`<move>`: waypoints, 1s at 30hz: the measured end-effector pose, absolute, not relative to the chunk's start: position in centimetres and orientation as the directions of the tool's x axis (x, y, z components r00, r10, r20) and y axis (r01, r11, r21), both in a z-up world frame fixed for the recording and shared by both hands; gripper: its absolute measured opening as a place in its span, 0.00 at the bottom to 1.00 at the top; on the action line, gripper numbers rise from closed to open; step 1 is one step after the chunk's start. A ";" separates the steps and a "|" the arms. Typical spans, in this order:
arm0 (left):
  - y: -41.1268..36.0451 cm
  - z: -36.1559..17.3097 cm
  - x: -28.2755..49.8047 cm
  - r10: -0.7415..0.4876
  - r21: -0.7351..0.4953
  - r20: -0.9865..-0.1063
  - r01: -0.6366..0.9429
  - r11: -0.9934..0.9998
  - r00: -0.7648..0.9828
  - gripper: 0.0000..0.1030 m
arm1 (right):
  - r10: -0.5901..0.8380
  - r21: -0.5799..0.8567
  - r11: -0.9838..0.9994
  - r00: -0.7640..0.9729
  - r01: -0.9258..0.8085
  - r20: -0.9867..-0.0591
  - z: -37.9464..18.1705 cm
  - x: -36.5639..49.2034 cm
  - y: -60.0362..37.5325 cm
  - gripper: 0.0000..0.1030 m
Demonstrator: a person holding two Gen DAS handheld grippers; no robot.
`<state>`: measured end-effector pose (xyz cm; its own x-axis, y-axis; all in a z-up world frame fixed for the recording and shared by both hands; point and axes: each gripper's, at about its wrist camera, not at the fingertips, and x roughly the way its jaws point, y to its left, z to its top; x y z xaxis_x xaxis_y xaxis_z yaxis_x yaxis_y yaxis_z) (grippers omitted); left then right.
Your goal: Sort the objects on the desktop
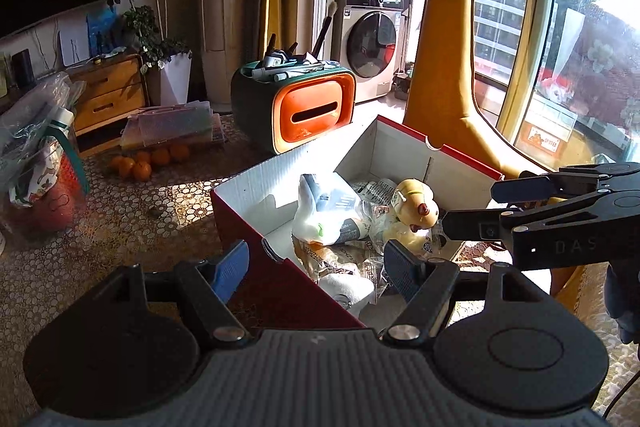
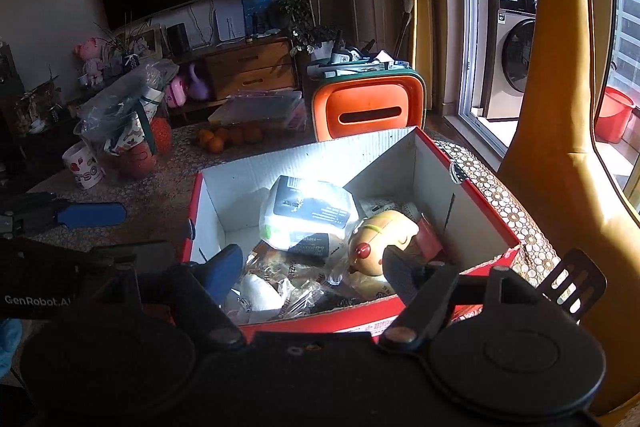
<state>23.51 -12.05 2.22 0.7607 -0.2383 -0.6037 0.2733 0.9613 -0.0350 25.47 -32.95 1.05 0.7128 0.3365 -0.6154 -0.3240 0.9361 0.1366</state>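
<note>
A red cardboard box (image 1: 280, 283) with a white inside stands on the patterned table; it also shows in the right wrist view (image 2: 460, 187). In it lie a tissue pack (image 1: 328, 207) (image 2: 308, 211), a cream toy (image 1: 416, 203) (image 2: 380, 239) with red spots, a white roll (image 1: 348, 289) (image 2: 260, 291) and clear wrappers. My left gripper (image 1: 316, 267) is open and empty, straddling the box's near left wall. My right gripper (image 2: 312, 267) is open and empty just above the box's near edge; it also shows at the right of the left wrist view (image 1: 472, 207).
An orange and green tissue holder (image 1: 304, 107) (image 2: 368, 107) with pens on top stands behind the box. Oranges (image 1: 144, 159) (image 2: 228, 137) and a clear plastic case (image 1: 172, 125) lie further left. A basket with bags (image 1: 40, 167) stands at far left. A yellow chair back (image 2: 560, 147) is at right.
</note>
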 end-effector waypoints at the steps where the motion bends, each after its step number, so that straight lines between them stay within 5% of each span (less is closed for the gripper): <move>1: -11.9 2.3 23.2 -0.236 -0.032 -0.598 0.272 0.962 0.766 0.72 | 0.340 0.136 0.935 0.716 -0.327 -0.609 1.1 25.1 -32.9 0.75; 20: -11.1 2.4 19.6 -0.236 -0.006 -0.547 0.278 0.961 0.803 0.82 | 0.367 0.070 0.921 0.793 -0.383 -0.487 1.5 18.6 -32.8 0.87; 24: -10.8 2.3 19.3 -0.238 -0.032 -0.549 0.264 0.964 0.801 0.99 | 0.372 0.062 0.918 0.797 -0.392 -0.475 1.5 17.5 -32.8 0.94; 30: -10.7 2.1 18.6 -0.235 -0.030 -0.561 0.264 0.964 0.794 1.00 | 0.381 0.062 0.916 0.807 -0.397 -0.451 1.6 15.8 -32.7 0.99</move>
